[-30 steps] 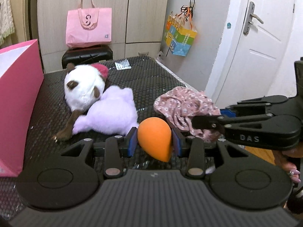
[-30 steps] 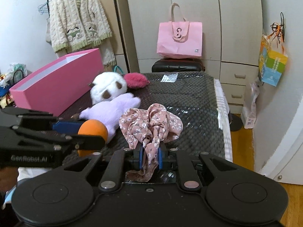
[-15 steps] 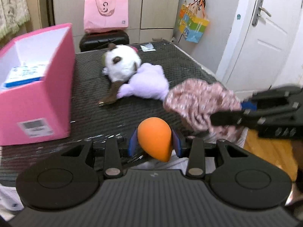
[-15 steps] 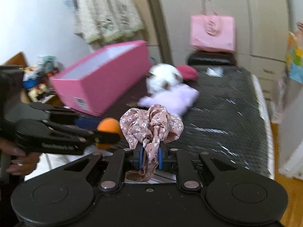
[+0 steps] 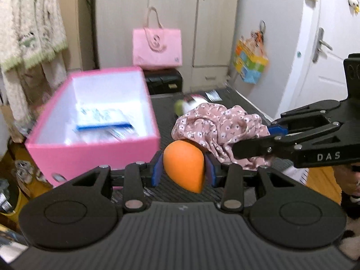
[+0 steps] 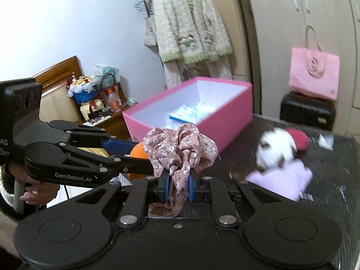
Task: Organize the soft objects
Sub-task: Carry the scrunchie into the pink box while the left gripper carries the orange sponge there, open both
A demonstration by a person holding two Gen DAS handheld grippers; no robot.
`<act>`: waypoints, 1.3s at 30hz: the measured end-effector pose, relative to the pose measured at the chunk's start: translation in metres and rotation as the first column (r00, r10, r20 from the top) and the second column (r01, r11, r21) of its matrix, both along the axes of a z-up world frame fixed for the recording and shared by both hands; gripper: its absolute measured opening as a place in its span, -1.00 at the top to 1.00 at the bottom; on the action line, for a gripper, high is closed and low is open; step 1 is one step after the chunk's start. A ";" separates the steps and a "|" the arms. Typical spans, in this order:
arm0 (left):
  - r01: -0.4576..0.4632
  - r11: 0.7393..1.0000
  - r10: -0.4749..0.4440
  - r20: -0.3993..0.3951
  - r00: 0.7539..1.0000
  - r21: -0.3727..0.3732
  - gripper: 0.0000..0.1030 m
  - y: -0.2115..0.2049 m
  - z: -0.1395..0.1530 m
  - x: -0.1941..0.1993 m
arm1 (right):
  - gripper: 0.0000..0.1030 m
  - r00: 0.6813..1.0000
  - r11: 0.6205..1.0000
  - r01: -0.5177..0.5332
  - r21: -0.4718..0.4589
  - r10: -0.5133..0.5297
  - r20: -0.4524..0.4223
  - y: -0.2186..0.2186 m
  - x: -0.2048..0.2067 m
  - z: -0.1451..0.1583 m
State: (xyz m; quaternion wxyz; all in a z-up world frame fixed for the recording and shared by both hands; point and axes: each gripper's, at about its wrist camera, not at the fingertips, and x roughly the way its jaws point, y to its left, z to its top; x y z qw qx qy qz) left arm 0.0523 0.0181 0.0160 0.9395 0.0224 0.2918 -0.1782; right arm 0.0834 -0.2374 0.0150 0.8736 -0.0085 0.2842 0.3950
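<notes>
An orange egg-shaped sponge [image 5: 185, 165] is clamped between the blue pads of my left gripper [image 5: 184, 171], held above the dark table. My right gripper [image 6: 178, 185] is shut on a pink floral scrunchie [image 6: 180, 148], which also shows in the left wrist view as the scrunchie [image 5: 219, 126] beside the right gripper [image 5: 267, 138]. The open pink box [image 5: 94, 144] lies ahead and to the left, with a blue-and-white packet [image 5: 101, 117] inside. In the right wrist view the pink box [image 6: 225, 126] is straight ahead, and the left gripper [image 6: 126, 155] with the sponge [image 6: 138, 151] is at my left.
A white panda plush [image 6: 276, 150] and a lilac plush [image 6: 283, 177] lie on the dark table [image 6: 333, 175] to the right of the box. A pink tote bag [image 5: 156, 47] sits on a black case by the cupboards. A cluttered wooden cabinet [image 6: 99, 103] stands left.
Both grippers rose and swung left toward the pink box, each keeping its object. The box now fills the middle left, and the plush toys have slid to the right.
</notes>
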 end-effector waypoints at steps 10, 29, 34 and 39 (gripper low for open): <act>-0.070 0.997 0.071 0.032 0.997 -0.020 0.25 0.046 0.013 0.056 | 0.57 0.997 0.999 -0.005 -0.034 0.008 0.083 0.061 0.056 0.020; -0.179 0.984 0.179 -0.148 0.973 0.016 0.25 0.100 -0.020 0.205 | 0.50 0.999 0.981 -0.030 -0.194 0.037 0.035 0.152 0.179 -0.006; -0.195 0.981 0.195 -0.218 0.956 0.021 0.26 0.107 -0.028 0.221 | 0.48 1.000 0.974 -0.016 -0.227 0.020 0.016 0.161 0.194 -0.015; -0.200 0.980 0.199 -0.202 0.959 0.016 0.21 0.107 -0.029 0.216 | 0.20 0.999 0.968 0.019 -0.251 -0.007 0.048 0.158 0.193 -0.016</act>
